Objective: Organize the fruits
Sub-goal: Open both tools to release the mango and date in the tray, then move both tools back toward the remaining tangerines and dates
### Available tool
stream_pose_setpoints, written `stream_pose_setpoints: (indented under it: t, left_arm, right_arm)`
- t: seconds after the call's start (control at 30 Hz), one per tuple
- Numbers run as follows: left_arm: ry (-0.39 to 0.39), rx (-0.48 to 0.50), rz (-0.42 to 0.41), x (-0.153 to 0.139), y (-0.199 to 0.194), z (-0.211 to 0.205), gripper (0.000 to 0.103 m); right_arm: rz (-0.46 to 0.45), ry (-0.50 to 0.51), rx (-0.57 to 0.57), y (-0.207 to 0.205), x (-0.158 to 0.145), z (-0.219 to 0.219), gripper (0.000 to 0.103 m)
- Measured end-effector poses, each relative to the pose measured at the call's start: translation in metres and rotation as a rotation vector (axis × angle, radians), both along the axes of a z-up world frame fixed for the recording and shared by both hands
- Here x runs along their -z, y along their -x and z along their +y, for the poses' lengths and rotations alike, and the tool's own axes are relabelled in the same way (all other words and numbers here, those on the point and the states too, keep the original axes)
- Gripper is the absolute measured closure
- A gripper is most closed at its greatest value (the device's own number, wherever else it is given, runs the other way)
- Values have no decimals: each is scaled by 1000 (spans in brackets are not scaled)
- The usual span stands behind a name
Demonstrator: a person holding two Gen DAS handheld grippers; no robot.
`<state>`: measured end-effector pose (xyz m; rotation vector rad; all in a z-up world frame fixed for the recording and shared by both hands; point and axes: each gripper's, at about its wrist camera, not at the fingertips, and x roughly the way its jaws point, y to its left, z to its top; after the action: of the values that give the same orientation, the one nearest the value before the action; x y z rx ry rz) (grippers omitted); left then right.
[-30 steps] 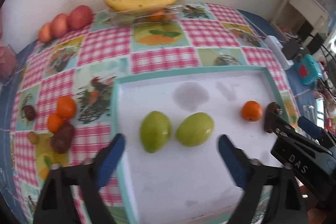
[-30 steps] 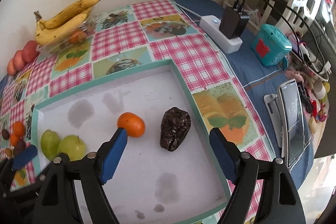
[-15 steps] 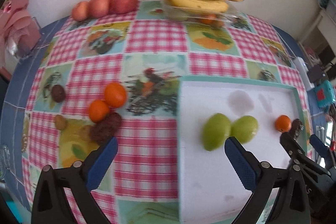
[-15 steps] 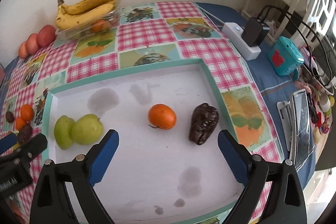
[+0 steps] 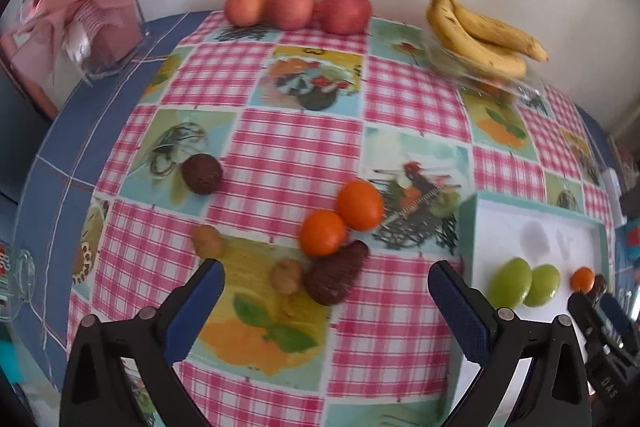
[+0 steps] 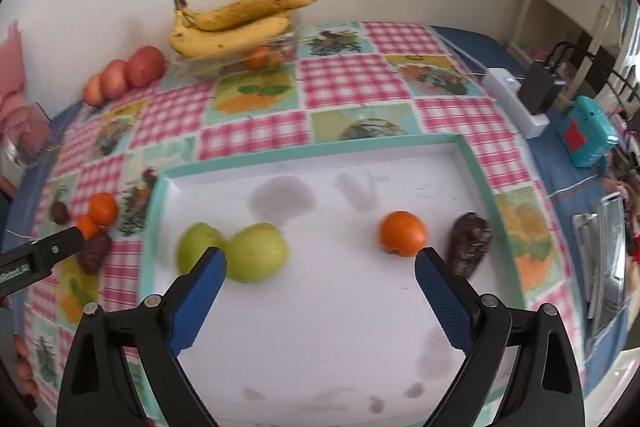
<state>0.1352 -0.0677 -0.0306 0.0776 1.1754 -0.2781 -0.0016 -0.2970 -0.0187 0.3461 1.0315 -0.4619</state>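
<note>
My left gripper [image 5: 326,277] hangs open over the checked cloth, above two oranges [image 5: 340,217], a dark wrinkled fruit [image 5: 336,277] and two small brown fruits [image 5: 285,275]; nothing is between its blue pads. A round dark fruit [image 5: 202,173] lies further left. My right gripper [image 6: 320,265] is open above the white tray [image 6: 486,187], which holds two green fruits [image 6: 240,253], an orange [image 6: 402,233] and a dark wrinkled fruit [image 6: 470,243]. Its jaws are empty.
Three red apples [image 5: 298,7] and bananas [image 5: 480,35] on a clear container line the back wall. A pink gift box [image 5: 88,15] stands at the back left. A power strip [image 6: 516,99], a teal box [image 6: 586,135] and a tablet [image 6: 608,259] lie right of the tray.
My left gripper has swung left, off the tray and over the loose fruit on the cloth. My right gripper has opened wider and shifted left, leaving the dark fruit on the tray.
</note>
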Motion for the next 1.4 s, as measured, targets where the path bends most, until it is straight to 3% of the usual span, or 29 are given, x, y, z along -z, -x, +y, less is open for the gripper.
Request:
stream_pose_setpoints:
  t: [0.33, 0.53, 0.73, 0.87, 1.03, 1.2, 1.4]
  left_arm:
    - [84, -59, -7, 2, -19, 36, 0]
    - [168, -150, -17, 2, -29, 60, 0]
    - [164, -142, -43, 0, -33, 66, 0]
    - [213, -146, 7, 6, -40, 79, 0]
    - [161, -191, 26, 13, -47, 97, 0]
    - [225, -262, 87, 24, -53, 118, 1]
    - [223, -249, 104, 28, -54, 119, 5]
  right_arm:
    - [-36, -18, -60, -21, 3, 34, 8]
    - [-57, -27, -104, -36, 0, 52, 8]
    - [-46, -40, -124, -50, 3, 64, 8]
    - [-72, -65, -145, -61, -2, 69, 8]
    - [-89, -84, -157, -81, -11, 76, 8]
    - [-107, -116, -180, -108, -18, 86, 8]
    - [-99, -147, -196, -142, -26, 100, 8]
